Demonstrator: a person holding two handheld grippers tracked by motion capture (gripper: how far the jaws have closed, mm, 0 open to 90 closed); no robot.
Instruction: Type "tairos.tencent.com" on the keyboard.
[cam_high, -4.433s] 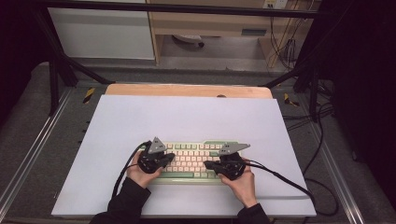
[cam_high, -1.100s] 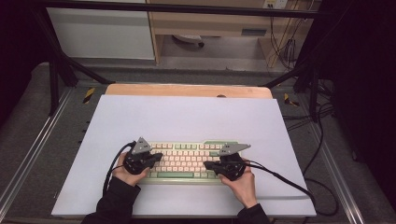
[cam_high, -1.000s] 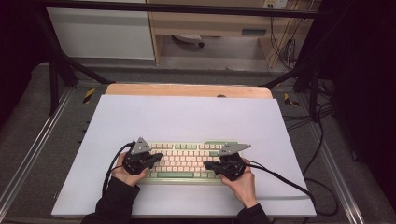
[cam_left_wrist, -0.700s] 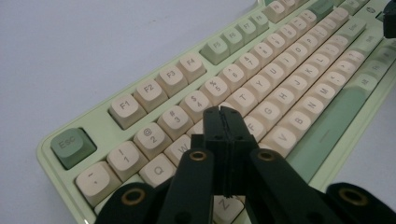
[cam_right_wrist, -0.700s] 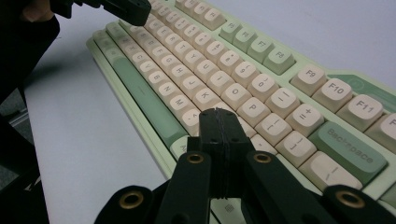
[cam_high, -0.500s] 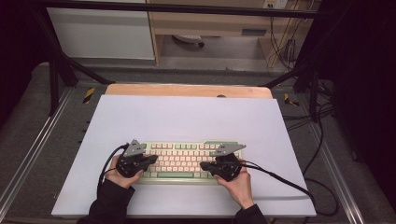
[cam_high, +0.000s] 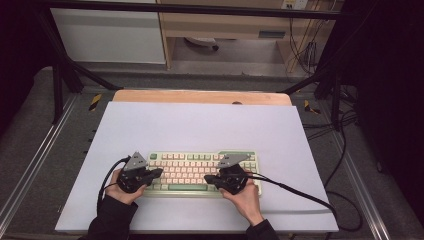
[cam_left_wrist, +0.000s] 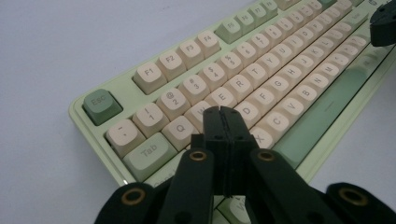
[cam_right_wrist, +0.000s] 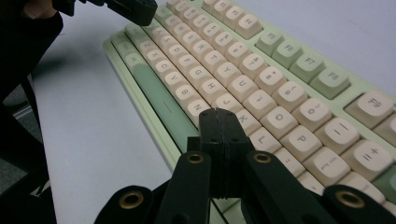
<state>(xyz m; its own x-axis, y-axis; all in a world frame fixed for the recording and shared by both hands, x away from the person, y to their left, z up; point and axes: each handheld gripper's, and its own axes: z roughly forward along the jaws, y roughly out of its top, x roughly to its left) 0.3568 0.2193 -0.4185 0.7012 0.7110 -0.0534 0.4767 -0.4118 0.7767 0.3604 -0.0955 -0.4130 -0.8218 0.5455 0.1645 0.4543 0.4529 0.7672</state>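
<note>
On the near half of the lavender surface (cam_high: 210, 125), a pale green mechanical keyboard (cam_high: 202, 172) with cream keycaps is lying flat, its long edge running across in front of the person. The left claw (cam_high: 156, 173) is hovering over the keyboard's left end with its jaws clenched on nothing; in the left gripper view the tip is sitting above the Q-W-E keys (cam_left_wrist: 201, 109). The right claw (cam_high: 210, 178) is likewise clenched and empty, poised over the right-hand letter keys near the long green space bar (cam_right_wrist: 161, 100). The keyboard is looking rigid and moderately heavy, with a smooth plastic case that could slide on the mat; the keycaps are springy and could pop off, so it is best taken by the case's short ends or pressed one key at a time with a closed tip. Compared with a second ago, both hands are sitting further left along the keyboard.
</note>
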